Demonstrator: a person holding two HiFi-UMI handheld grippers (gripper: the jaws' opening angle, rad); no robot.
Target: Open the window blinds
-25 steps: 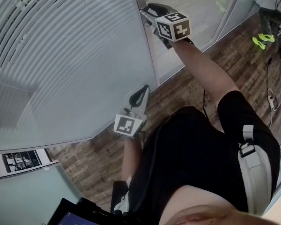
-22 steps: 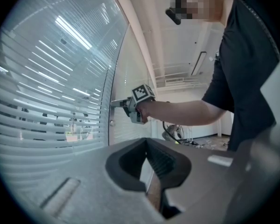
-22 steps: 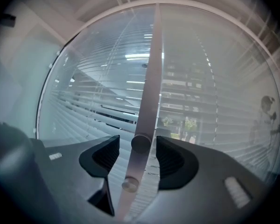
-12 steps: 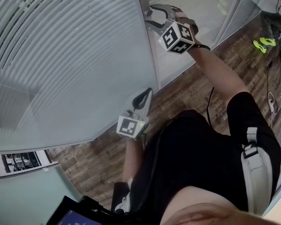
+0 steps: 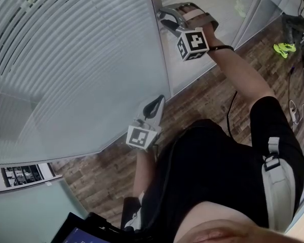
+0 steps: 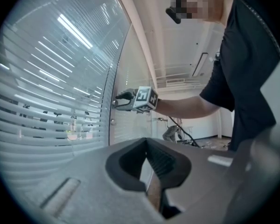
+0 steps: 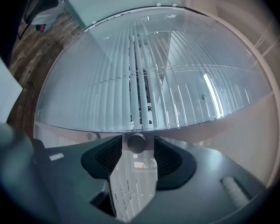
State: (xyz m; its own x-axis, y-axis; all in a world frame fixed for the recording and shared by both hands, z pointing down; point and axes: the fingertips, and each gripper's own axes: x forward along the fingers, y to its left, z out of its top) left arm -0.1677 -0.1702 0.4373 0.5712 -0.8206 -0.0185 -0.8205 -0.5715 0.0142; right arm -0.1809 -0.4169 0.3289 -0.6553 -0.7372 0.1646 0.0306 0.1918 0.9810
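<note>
Pale slatted blinds (image 5: pixel 66 59), round grey knob (image 7: pixel 136 143)

No legible text or numbers, only square markers on the left cube (image 5: pixel 141 136) and right cube (image 5: pixel 193 43).

Your blinds (image 5: pixel 81 59) hang behind the glass as pale horizontal slats. They're tilted nearly shut across the wide pane, with thin gaps showing the room beyond. A small round grey knob (image 7: pixel 136 143) sticks out from the frame post, between your right hand-held gripper's (image 5: pixel 161 18) parted jaws, clear of both pads.
</note>
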